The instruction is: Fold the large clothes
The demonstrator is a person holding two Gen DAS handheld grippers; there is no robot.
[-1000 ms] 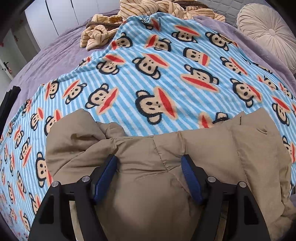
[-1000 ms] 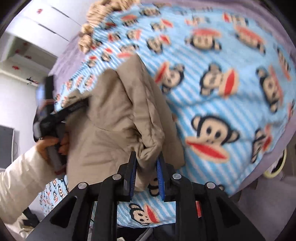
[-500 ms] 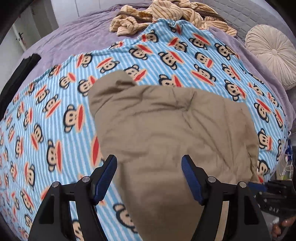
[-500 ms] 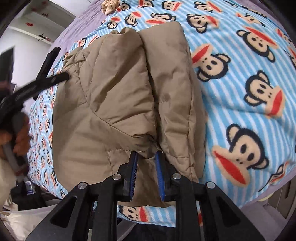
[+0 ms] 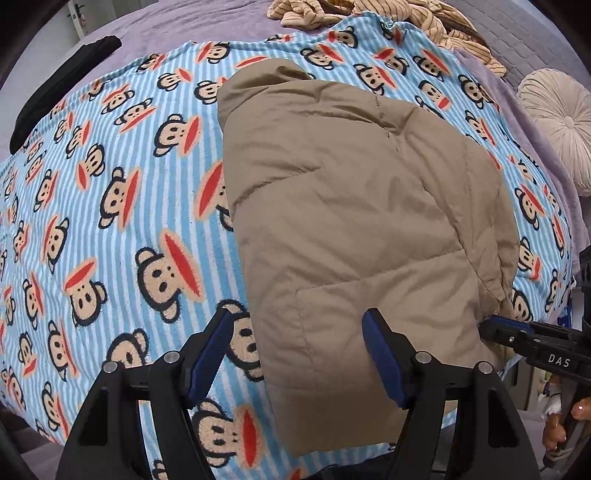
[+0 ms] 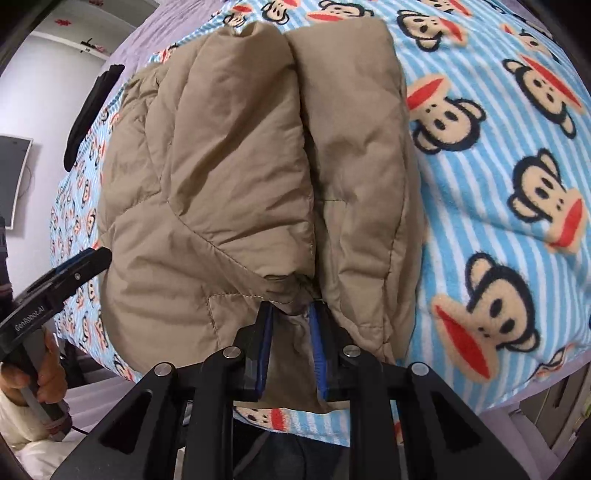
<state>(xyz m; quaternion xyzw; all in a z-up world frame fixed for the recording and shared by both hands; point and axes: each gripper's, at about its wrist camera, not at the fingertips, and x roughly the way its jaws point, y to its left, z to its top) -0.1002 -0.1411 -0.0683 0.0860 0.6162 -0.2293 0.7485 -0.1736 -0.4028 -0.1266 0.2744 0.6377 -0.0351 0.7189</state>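
Two grippers are working: the right gripper (image 6: pixel 291 350) is opening around the soft, puffy tan jacket (image 5: pixel 354 229) hem at bottom centre; the left gripper (image 5: pixel 299 354) is hovering open, empty.

blanket (image 5: pixel 122 206): blue-white stripes, monkey faces, spread over bed
bedspread (image 5: pixel 192 26): purple, under blanket
striped garment (image 5: pixel 402 14): tan, crumpled at far edge
cushion (image 5: pixel 554 122): round, cream, far right
black item (image 5: pixel 62 88): far left edge

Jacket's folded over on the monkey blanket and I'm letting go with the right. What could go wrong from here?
The right gripper is opening with jacket fabric between its fingers; withdrawing early could drag the fold open. The puffy layers may spring apart. The jacket's near edge sits close to the blanket edge and might slide off.
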